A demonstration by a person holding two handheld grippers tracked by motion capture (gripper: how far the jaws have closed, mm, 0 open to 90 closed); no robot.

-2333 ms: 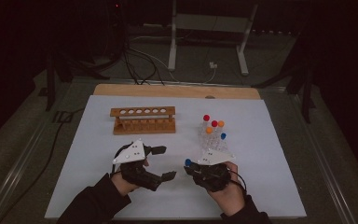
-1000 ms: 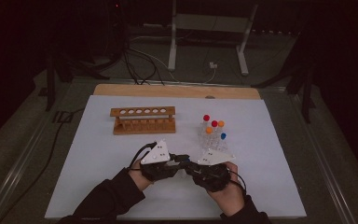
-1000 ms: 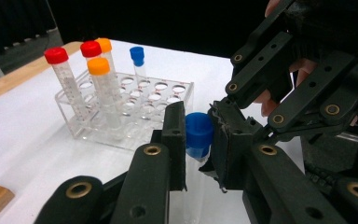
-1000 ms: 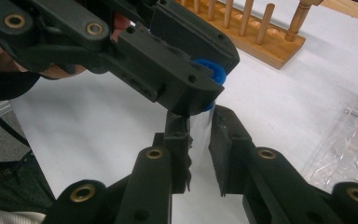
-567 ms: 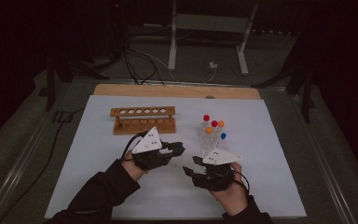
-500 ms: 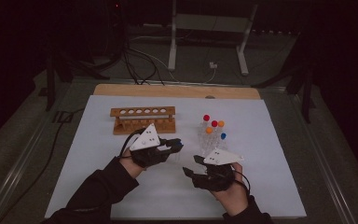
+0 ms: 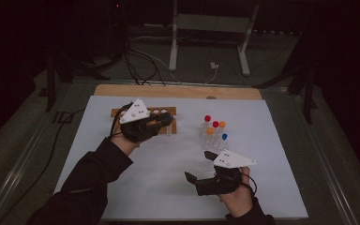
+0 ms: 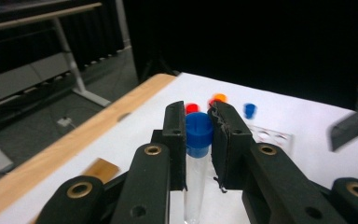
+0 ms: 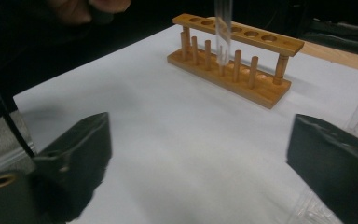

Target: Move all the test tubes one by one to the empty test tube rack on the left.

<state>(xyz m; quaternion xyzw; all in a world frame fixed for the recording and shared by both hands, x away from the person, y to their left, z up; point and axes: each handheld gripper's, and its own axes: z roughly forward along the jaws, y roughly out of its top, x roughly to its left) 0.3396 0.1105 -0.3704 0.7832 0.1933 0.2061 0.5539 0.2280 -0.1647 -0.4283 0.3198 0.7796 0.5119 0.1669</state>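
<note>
Holding a blue-capped tube (image 8: 196, 154) in closed fingers, the left gripper (image 7: 161, 123) hangs over the wooden rack (image 9: 235, 58); the right gripper (image 7: 197, 169) has just been opening, empty, beside the capped tubes (image 7: 214, 132) on the table (image 7: 272, 154)

Both forearms are clad in dark long sleeves (image 7: 91, 173). Each hand-held gripper, left (image 7: 165, 121) and right (image 7: 198, 171), has a black body topped by a pale grey three-cornered plate with small dark dots, and a thin black cable loops from it. The jaws are matte black bars with brass-coloured rivets at the pivots and flat black pads (image 8: 226, 140).
</note>
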